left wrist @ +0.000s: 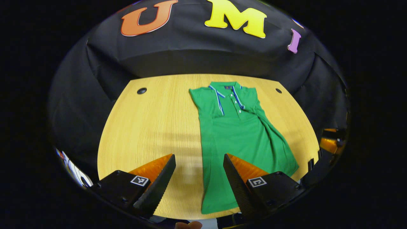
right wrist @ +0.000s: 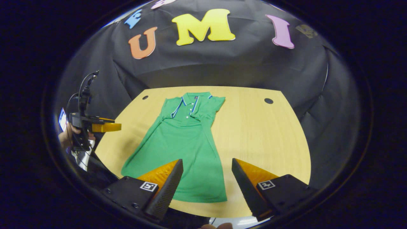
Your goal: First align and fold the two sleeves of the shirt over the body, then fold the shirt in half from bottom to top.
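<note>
A green polo shirt [left wrist: 241, 133] with a blue-and-white trimmed collar lies flat on the wooden table [left wrist: 152, 121], collar at the far end, both sleeves folded in over the body. My left gripper [left wrist: 198, 159] is open above the table's near edge, over the shirt's left side near the hem, with nothing between its fingers. In the right gripper view the shirt [right wrist: 181, 143] lies left of centre. My right gripper [right wrist: 207, 163] is open above the shirt's hem, holding nothing. The left gripper [right wrist: 106, 127] also appears there at far left, held by a hand [right wrist: 65, 135].
The table [right wrist: 260, 136] has two dark cable holes, one at the far left [left wrist: 141, 91] and one at the far right [left wrist: 278, 90]. Black cloth walls close in the booth behind and at both sides. Bare wood lies on either side of the shirt.
</note>
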The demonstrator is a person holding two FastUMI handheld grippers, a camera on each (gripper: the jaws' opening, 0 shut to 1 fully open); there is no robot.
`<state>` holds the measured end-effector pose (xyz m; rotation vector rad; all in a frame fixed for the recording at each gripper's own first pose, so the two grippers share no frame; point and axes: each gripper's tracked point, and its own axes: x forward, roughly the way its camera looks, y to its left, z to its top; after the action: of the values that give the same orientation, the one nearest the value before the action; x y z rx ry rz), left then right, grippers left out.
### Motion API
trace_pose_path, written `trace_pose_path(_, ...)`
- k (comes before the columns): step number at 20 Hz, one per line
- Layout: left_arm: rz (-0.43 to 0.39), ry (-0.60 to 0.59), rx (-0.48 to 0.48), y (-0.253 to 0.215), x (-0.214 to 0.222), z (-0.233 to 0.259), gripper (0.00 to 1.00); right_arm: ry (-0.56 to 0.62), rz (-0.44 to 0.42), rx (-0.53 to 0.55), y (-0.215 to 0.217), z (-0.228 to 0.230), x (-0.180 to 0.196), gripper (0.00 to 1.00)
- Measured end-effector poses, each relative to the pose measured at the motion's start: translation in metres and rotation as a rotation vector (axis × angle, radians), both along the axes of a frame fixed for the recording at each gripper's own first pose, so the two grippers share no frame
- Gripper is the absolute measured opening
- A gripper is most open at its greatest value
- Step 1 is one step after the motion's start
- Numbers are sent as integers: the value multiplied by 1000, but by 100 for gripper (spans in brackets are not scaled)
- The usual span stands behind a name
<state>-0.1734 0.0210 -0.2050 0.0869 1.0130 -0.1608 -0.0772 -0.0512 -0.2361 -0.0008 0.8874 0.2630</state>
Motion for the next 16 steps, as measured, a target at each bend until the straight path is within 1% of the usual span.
trace_pose_path(1, -9, 16, -17, -3, -21, -9, 98, -7, 28, -33, -1, -7, -7, 98)
trace_pose_path(3, 20, 92, -26, 0, -65, -32, 98, 13, 61, -75, -5, -24, -23, 98)
trace_pose_path(5, 48, 164, -38, 2, -94, -53, 98, 77, 54, -72, -9, -45, -44, 98)
trace_pose_path(6, 50, 191, -28, 4, -108, -61, 98, 112, 47, -71, -12, -54, -53, 100)
trace_pose_path(7, 50, 214, -18, 6, -119, -67, 98, 140, 39, -76, -17, -61, -62, 98)
trace_pose_path(10, 73, 244, -36, 2, -132, -72, 98, 208, 16, -105, -32, -86, -79, 98)
trace_pose_path(12, 62, 275, -50, -1, -141, -78, 100, 263, 9, -110, -35, -103, -90, 98)
trace_pose_path(13, 52, 289, -39, 1, -144, -83, 98, 297, 7, -112, -37, -113, -97, 98)
trace_pose_path(16, 45, 344, -20, 3, -150, -87, 98, 358, 0, -134, -45, -131, -101, 98)
